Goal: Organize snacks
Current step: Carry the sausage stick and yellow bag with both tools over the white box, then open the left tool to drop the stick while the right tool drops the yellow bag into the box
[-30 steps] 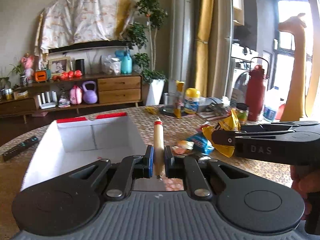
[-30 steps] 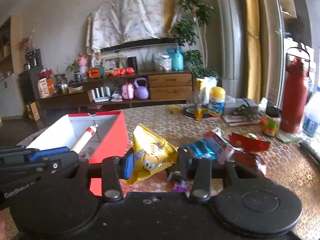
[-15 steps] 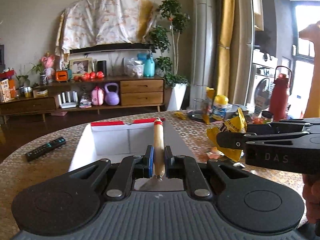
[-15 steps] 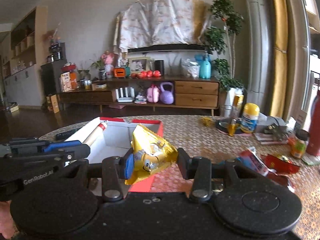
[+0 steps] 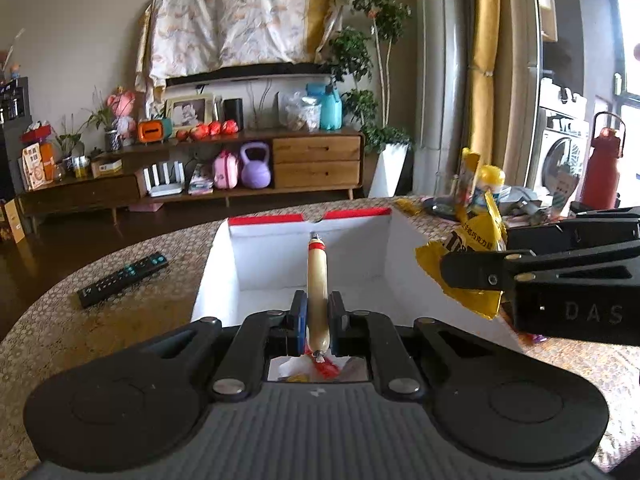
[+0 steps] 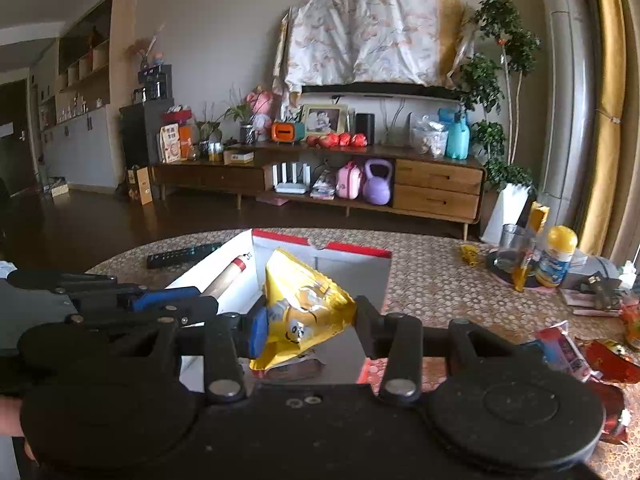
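Two grippers hold snacks over the open white cardboard box with red outer sides (image 5: 404,248) on the round table with a brown-and-gold patterned cloth (image 5: 100,320). Left gripper (image 5: 318,318), fingers narrow, is clamped on a tan sausage stick with a red band near its far tip (image 5: 317,288); the stick points forward over the box interior, near end poking out behind the blue pads (image 5: 301,320). Right gripper (image 6: 308,328) has a crinkled yellow candy bag with a cartoon face (image 6: 304,308) between its fingers, blue left pad (image 6: 259,330) pressing the bag, right finger touching its far corner (bag puffed, so the fingers stand fairly wide apart); bag hangs above the box's right part, near the red wall (image 6: 386,280). From the left wrist view the same bag (image 5: 476,240) shows at the right, over the box's right rim. Under the left gripper, some red and yellow wrappers (image 5: 320,368) lie on the box floor. Black remote control (image 5: 122,274) lies on the cloth left of the box, apart from it. Right of the box: loose red and blue snack packets (image 6: 568,352) on the cloth, yellow-lidded can (image 6: 558,254) further back, a red thermos bottle (image 5: 604,164) at the far edge.
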{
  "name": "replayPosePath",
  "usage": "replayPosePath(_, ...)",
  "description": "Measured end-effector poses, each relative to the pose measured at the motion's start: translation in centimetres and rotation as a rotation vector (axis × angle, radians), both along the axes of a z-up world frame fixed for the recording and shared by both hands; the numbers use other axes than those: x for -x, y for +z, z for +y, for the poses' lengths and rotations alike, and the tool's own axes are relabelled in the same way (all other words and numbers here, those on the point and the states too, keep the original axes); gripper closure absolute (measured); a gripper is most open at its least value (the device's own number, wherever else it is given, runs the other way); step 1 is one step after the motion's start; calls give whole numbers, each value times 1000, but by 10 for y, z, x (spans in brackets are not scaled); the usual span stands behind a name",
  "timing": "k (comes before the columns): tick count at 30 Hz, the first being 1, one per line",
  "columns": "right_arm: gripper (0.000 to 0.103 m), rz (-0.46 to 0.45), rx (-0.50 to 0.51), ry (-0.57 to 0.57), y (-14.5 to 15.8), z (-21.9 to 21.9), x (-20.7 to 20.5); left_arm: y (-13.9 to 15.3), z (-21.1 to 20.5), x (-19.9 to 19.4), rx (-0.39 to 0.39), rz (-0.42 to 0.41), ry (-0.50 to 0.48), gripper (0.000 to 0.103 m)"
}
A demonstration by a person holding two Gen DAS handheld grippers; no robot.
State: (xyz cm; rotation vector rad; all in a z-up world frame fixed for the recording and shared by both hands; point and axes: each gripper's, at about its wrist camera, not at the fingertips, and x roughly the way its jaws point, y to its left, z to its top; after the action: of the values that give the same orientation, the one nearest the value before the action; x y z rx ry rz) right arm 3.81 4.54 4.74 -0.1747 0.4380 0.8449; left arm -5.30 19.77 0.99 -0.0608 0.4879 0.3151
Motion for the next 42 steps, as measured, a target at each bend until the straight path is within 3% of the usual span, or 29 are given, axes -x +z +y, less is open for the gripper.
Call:
replayPosePath(13, 60, 84, 107, 44, -33, 34, -8, -20, 26, -16, 27, 107, 40, 92)
replayPosePath(22, 60, 202, 260, 54, -53, 59, -19, -28, 35, -31, 49, 212, 44, 92)
replayPosePath(30, 60, 174, 385, 104, -54, 80, -18, -26, 48, -56, 18, 299, 18, 92)
replayPosePath(34, 60, 100, 444, 140, -54, 89, -10, -29, 55, -70, 2, 366, -1, 92)
replayPosePath(42, 61, 124, 525, 201, -65, 106, -10, -34, 54, -93, -16, 421, -75, 92)
